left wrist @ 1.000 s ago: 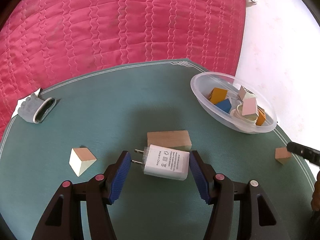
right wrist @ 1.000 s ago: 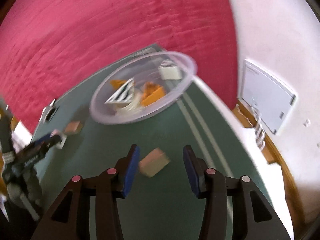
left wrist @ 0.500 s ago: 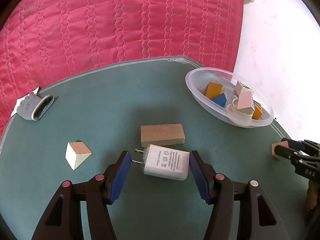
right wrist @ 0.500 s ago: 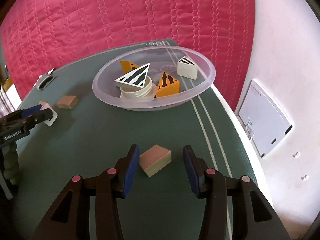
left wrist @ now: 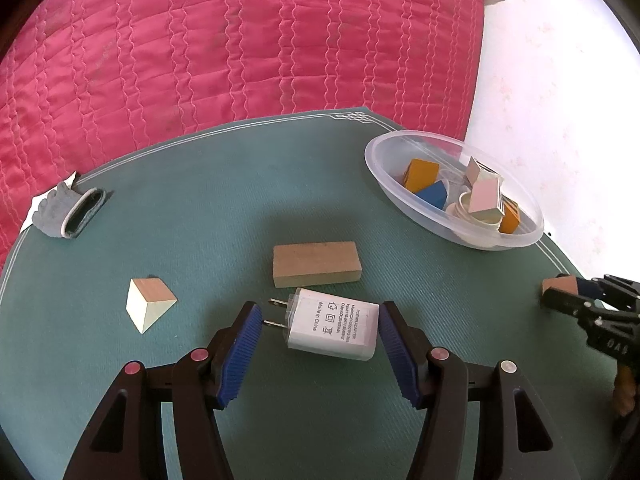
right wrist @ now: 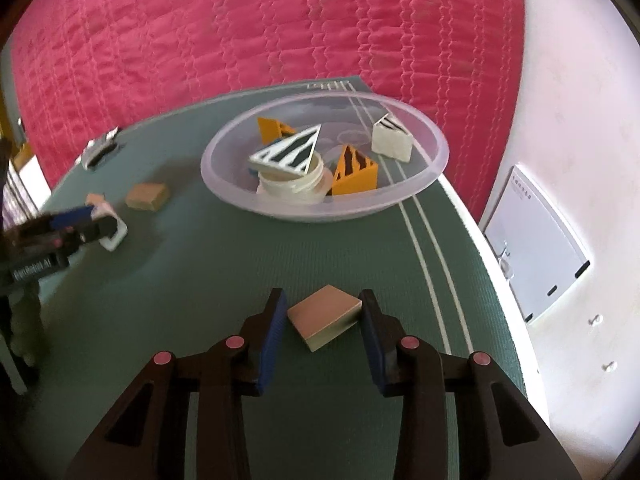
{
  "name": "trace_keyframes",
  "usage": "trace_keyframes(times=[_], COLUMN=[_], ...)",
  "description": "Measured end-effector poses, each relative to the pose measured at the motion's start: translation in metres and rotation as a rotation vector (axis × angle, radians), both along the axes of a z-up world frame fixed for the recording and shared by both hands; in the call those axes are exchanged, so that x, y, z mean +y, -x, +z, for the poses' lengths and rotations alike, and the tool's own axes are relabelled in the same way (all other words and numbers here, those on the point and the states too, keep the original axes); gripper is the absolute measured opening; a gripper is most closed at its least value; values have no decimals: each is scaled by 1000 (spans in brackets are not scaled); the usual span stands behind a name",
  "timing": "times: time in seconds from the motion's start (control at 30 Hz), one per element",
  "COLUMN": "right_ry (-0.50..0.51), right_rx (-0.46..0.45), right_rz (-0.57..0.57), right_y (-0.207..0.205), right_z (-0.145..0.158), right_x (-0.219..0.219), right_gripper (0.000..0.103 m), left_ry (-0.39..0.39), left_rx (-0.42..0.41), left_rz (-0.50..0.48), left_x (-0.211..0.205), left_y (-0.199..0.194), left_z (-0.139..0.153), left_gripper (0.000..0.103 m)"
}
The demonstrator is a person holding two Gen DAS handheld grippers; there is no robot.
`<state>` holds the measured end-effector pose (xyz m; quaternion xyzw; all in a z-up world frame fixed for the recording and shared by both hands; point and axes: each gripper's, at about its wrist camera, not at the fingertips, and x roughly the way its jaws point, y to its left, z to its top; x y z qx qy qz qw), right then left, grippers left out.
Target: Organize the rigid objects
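Note:
In the left wrist view my left gripper (left wrist: 320, 330) is shut on a white power adapter (left wrist: 331, 329), its prongs touching the left pad. A long wooden block (left wrist: 317, 263) lies just beyond it and a wooden wedge (left wrist: 149, 309) to the left. A clear plastic bowl (left wrist: 416, 216) with several coloured blocks sits at the right. In the right wrist view my right gripper (right wrist: 324, 318) is open around a square wooden block (right wrist: 325, 315) on the green mat; both pads stand close beside it. The bowl (right wrist: 424, 184) lies ahead.
A grey glove (left wrist: 70, 210) lies at the mat's far left edge. A red quilted cover (left wrist: 240, 40) lies behind the mat. A white panel (right wrist: 536, 240) sits on the floor to the right. The left gripper (right wrist: 86, 220) with the adapter shows at the left of the right wrist view.
My left gripper with the adapter has risen and pulled back a little from the long block. My right gripper has moved in around the square block and narrowed on it.

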<state>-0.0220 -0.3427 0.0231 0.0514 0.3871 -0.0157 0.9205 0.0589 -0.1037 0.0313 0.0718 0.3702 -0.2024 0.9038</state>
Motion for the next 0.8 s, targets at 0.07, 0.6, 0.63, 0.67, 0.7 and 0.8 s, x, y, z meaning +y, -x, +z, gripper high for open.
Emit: trace_keyframes(times=[0.07,0.6,0.63,0.67,0.7,0.8], right_ry=[-26,-69,-78,-89,-98,-99], right_rx=[-25,-218,-215,-213,-212,-205], right_rz=[-16,-239,-246,-253,-257,-281], right_y=[0,-70,-73,-74,-73,-70], right_z=[8,54,52,50,47,38], right_x=[-5,-46,-48,-50,-50,-51], right_gripper=[38,45,45,46,46,46], left_ry=[5,15,16,16,17,22], left_rx=[4,21,21,22,23,34], left_rz=[0,-2,-3,-3,-3,-7], left_x=[0,-6,-6,-7,-7,-10], left_y=[0,3,2,2,2,-1], left_z=[0,3,3,4,4,4], left_gripper=[64,63,63,63,63,63])
